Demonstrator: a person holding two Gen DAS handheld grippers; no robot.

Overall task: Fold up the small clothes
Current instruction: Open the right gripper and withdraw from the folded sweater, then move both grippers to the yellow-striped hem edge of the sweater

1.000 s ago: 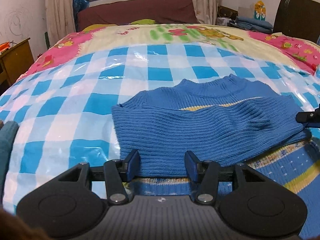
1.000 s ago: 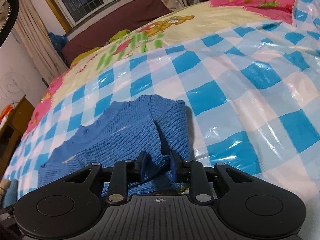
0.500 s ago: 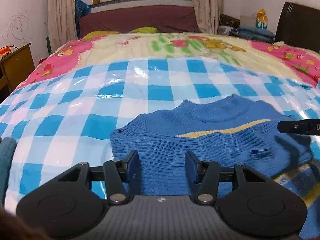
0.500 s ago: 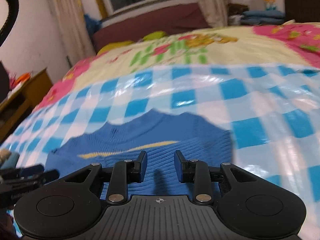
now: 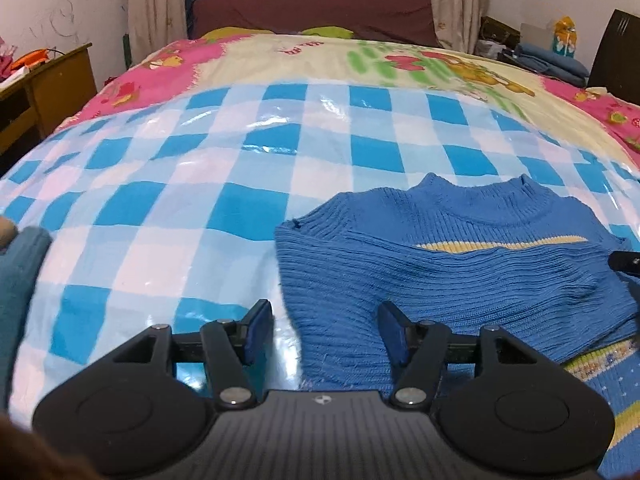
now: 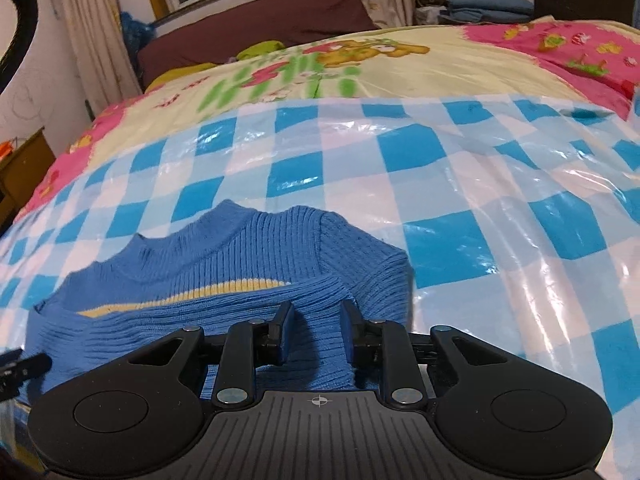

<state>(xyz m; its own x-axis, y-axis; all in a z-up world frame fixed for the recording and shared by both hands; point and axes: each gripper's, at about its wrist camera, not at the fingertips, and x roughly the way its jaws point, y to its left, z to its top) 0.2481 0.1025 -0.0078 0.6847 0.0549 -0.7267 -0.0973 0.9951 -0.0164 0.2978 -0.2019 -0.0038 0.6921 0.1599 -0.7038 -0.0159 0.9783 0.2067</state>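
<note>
**Blue sweater, sleeves folded in**

A small blue ribbed-knit sweater [image 5: 460, 280] lies flat on the bed's blue-and-white checked plastic sheet [image 5: 192, 216], collar toward twelve o'clock. Both sleeves are folded across its chest (a yellow stripe shows above them); the patterned hem lies toward five o'clock.

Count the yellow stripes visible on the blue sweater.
2. One stripe shows below the collar of the blue sweater, above the folded-over part; another crosses the patterned lower part at the right edge. More may lie hidden under the fold.
</note>
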